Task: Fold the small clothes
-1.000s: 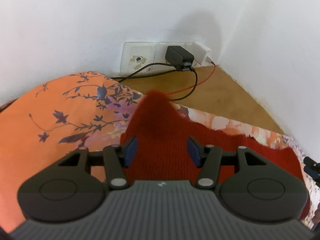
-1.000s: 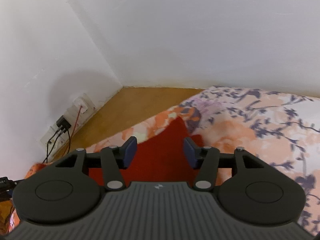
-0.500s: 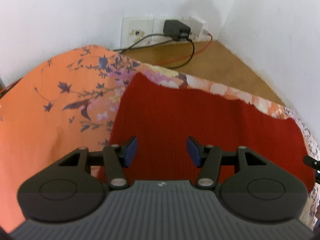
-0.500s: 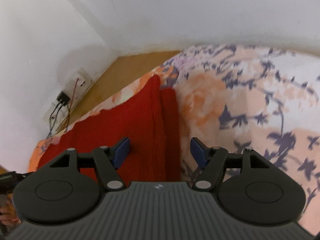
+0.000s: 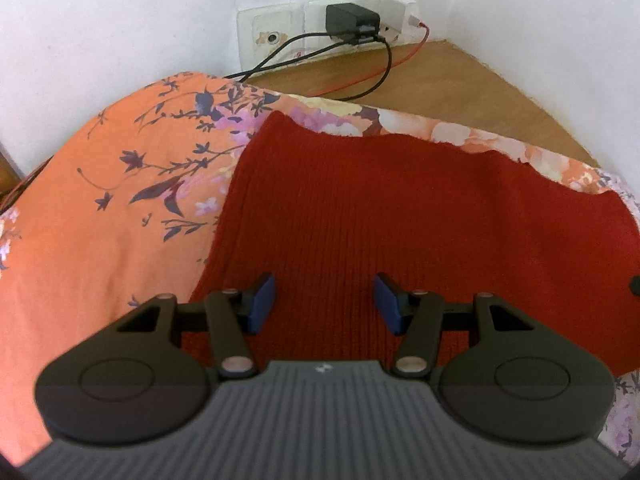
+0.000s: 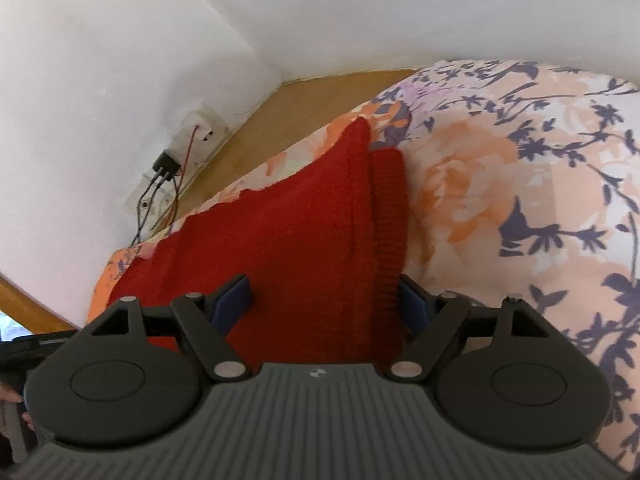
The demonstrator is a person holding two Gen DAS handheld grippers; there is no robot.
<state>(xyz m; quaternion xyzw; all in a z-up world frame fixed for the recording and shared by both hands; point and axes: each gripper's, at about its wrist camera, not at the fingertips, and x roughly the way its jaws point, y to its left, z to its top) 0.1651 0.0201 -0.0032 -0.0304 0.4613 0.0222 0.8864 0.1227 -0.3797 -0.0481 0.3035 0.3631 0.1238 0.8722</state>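
Your left wrist cam sat low and close over the red knit (image 5: 400,216), looking along the left gripper (image 5: 324,300) toward the wall sockets (image 5: 320,28) in the corner. Your right wrist cam was just as close at the knit's (image 6: 288,232) other end, facing the same corner from the side. Both caught the knit, the floral sheet (image 6: 520,184), the sockets (image 6: 176,168).

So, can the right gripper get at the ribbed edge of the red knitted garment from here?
Probably yes. The right gripper is open, and the red knitted garment lies flat on the floral bedsheet, its ribbed edge running uncovered between the fingers.
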